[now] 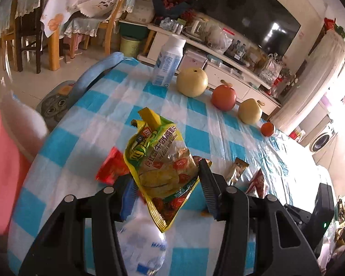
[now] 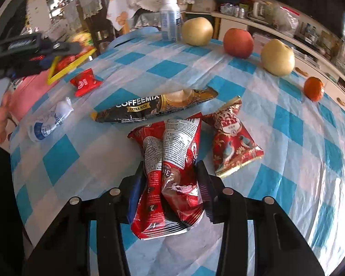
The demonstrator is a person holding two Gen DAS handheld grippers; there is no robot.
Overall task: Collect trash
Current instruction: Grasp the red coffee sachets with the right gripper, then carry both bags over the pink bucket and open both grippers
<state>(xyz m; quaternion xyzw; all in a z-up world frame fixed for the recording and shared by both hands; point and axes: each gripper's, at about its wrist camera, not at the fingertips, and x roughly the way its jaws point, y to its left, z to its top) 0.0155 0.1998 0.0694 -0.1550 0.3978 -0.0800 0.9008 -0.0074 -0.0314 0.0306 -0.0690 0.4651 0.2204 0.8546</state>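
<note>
Beside the pink bin (image 1: 2,161): left gripper (image 1: 165,184), jaws clamped on yellow snack bag (image 1: 163,168). Right gripper (image 2: 171,188), jaws clamped on red packet (image 2: 172,172) above the checkered tabletop (image 2: 287,161).

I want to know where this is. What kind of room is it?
Probably a living room in someone's home: a big TV on a low white cabinet, wooden dining chairs behind, and fruit like the apple on a checked tablecloth.

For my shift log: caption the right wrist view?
Right gripper clamps a red packet over the checked tablecloth.
</note>
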